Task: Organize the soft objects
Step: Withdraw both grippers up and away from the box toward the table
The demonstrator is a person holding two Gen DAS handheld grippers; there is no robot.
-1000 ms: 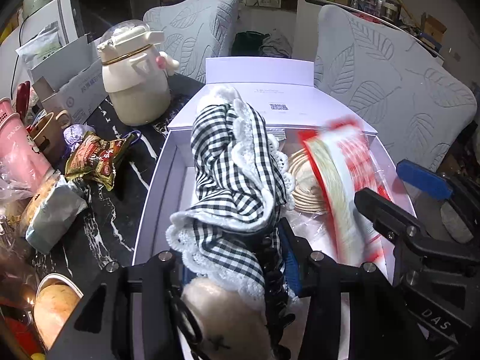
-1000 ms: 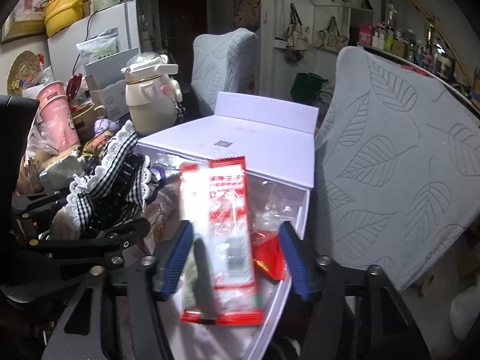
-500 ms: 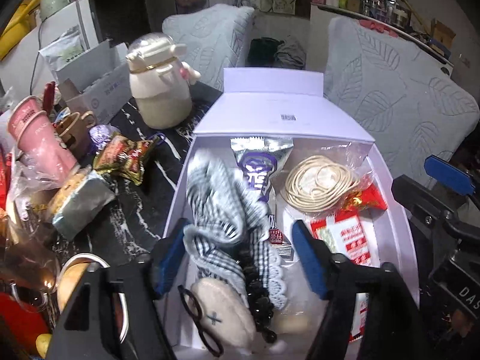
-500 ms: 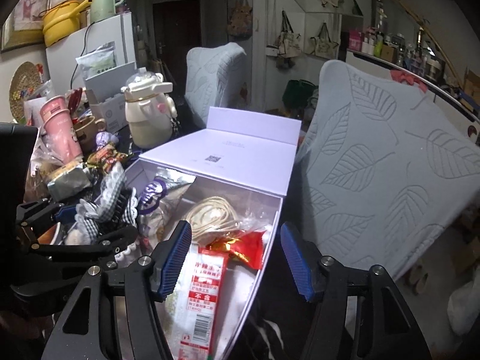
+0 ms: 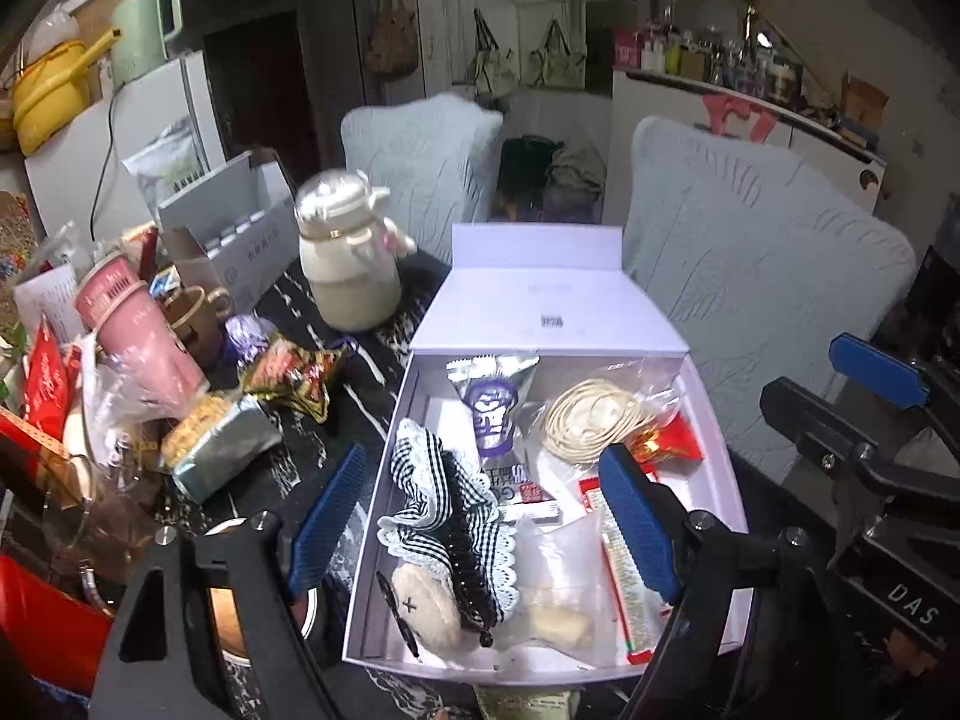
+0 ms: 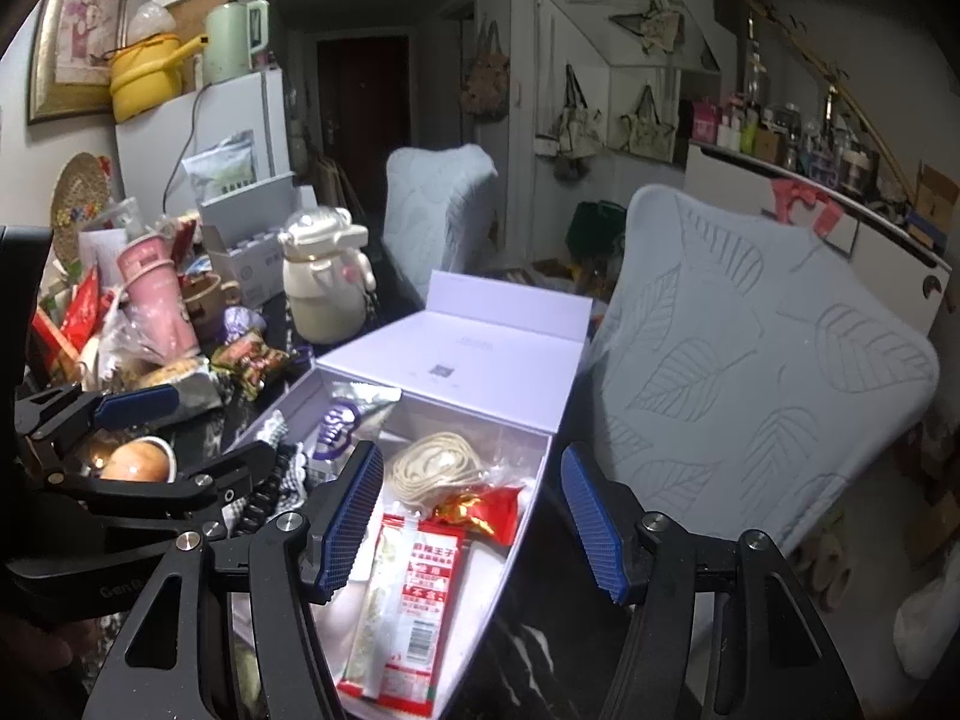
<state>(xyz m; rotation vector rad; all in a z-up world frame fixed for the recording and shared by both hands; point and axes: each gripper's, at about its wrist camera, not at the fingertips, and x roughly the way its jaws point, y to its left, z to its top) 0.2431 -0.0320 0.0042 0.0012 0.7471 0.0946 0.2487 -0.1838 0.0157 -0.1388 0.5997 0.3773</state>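
Looking down my left gripper (image 5: 480, 516), I see its fingers spread and empty above the box (image 5: 384, 468). The checked cloth (image 5: 444, 510) lies inside at the near left. My right gripper (image 6: 474, 516) is likewise parted, holding nothing; the red packet (image 6: 414, 594) rests in the box below, coiled cord (image 6: 438, 462) beyond.

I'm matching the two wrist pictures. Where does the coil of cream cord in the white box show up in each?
Left wrist: coil of cream cord right of centre, in the white box's far right corner.
Right wrist: coil low centre, between the blue pads.
Shared landmark: cream kettle.
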